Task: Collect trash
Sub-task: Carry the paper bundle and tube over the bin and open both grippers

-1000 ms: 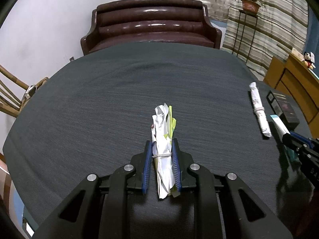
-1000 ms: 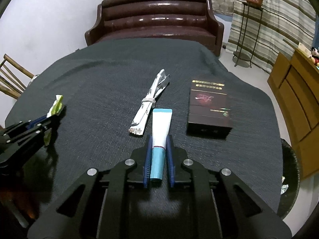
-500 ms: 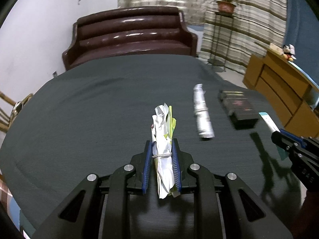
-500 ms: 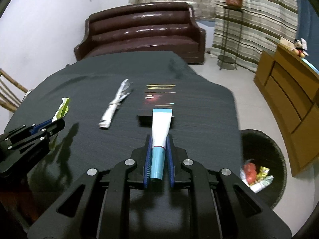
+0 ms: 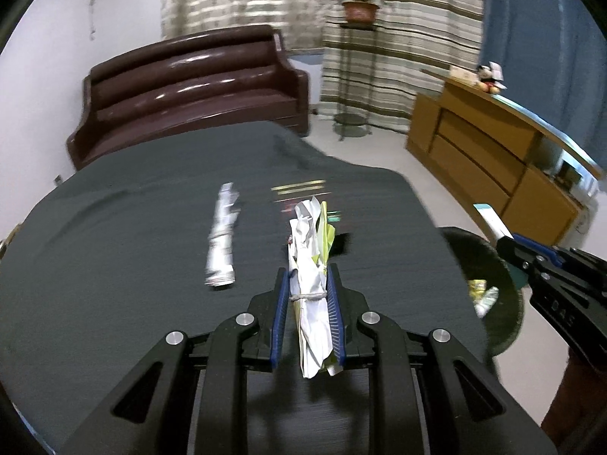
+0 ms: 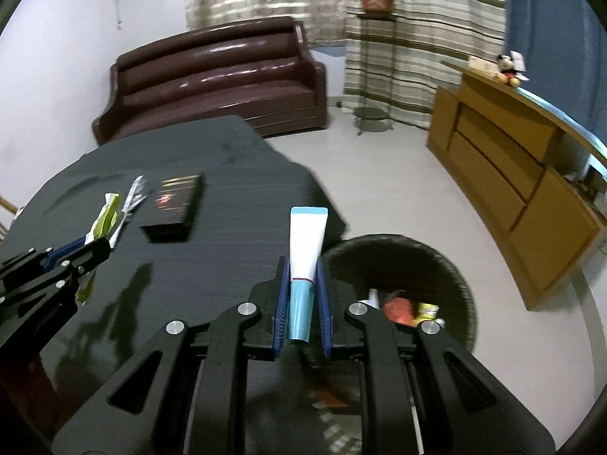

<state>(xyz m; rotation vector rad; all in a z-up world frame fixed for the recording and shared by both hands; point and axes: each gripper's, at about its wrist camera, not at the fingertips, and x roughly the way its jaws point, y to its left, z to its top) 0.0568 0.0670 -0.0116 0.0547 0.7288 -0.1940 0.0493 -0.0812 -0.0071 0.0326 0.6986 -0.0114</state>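
My left gripper [image 5: 308,276] is shut on a crumpled white and yellow-green paper bundle [image 5: 309,250] tied with a rubber band, held above the dark table [image 5: 114,265]. My right gripper [image 6: 302,269] is shut on a white and teal tube [image 6: 305,250], held at the table's right edge, beside a dark round bin [image 6: 428,261] on the floor that holds several pieces of trash. A rolled silver wrapper [image 5: 222,235] lies on the table left of the bundle. The right gripper also shows in the left wrist view [image 5: 508,244], over the bin [image 5: 493,265].
A dark box [image 6: 172,204] lies on the table near the wrapper [image 6: 132,197]. A brown sofa [image 5: 189,91] stands behind the table. A wooden cabinet [image 6: 512,174] stands at the right, and a plant stand [image 6: 373,57] by the curtains.
Both grippers have swung right with their loads. The right gripper has moved from over the table to its right edge, and the bin has come nearer in view.
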